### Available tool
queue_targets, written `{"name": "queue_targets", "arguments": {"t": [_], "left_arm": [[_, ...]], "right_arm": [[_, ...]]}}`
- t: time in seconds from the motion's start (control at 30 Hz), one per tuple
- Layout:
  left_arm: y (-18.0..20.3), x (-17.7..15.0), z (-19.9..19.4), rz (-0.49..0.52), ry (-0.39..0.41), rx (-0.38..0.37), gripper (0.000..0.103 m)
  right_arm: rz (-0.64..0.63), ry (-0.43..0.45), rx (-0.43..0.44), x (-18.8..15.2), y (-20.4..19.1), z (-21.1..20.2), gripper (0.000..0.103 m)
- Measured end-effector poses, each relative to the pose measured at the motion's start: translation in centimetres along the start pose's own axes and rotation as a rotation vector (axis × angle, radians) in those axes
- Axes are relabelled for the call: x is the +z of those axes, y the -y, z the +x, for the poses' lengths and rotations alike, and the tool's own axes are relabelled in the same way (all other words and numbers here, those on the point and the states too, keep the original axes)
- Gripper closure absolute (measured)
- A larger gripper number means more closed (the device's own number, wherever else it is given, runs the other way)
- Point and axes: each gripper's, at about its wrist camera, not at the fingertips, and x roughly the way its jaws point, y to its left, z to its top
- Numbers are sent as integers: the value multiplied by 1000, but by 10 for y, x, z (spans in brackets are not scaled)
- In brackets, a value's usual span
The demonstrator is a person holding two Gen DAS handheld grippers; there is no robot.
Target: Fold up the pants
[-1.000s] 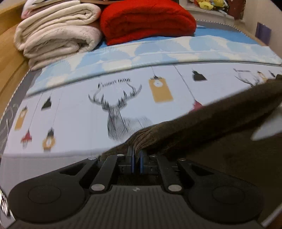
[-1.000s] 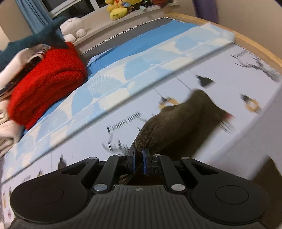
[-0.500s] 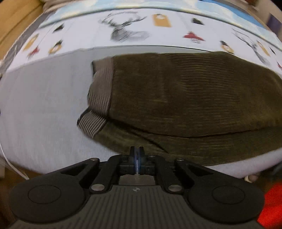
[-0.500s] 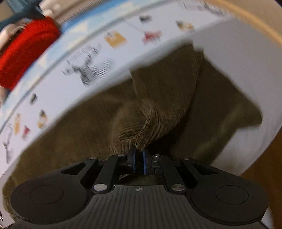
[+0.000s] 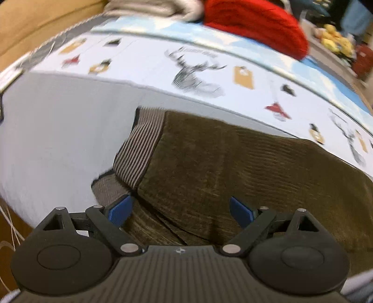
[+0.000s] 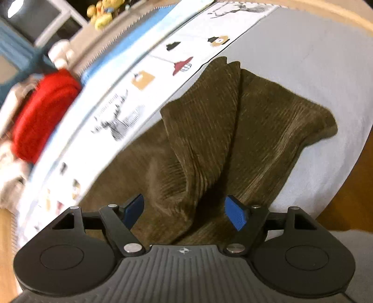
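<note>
Dark olive corduroy pants [image 5: 244, 167] lie folded on the pale grey sheet [image 5: 58, 130] near the bed's front edge. Their striped ribbed waistband [image 5: 139, 144] shows at the left end in the left wrist view. My left gripper [image 5: 180, 209] hovers over the near edge of the pants, its jaws opening, blue pads apart and pressing on nothing. In the right wrist view the other end of the pants [image 6: 221, 130] lies with a raised crease down the middle. My right gripper [image 6: 184, 212] hangs above it, jaws opening, the cloth below and free of the pads.
A red folded blanket [image 5: 254, 23] and pale folded blankets [image 5: 149, 7] sit at the back of the bed. A printed cover with deer and lantern motifs [image 5: 193, 74] lies behind the pants. Yellow plush toys [image 6: 102, 14] sit on a ledge. The wooden bed frame [image 6: 349, 14] curves at the right.
Both grippers brought the pants' edge down toward the near side of the bed, laid it over the rest, then went from shut on the cloth to open and let it go.
</note>
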Motion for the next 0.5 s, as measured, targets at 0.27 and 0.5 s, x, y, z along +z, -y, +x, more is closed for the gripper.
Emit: {"name": "queue_targets", "arguments": {"t": [0.27, 0.5], "left_arm": [[-12, 12, 13, -172, -24, -51, 9], [3, 13, 27, -179, -83, -34, 9]], "right_arm": [[36, 144, -12, 3, 20, -28, 25], [-59, 173, -51, 23, 2, -11, 24]]}}
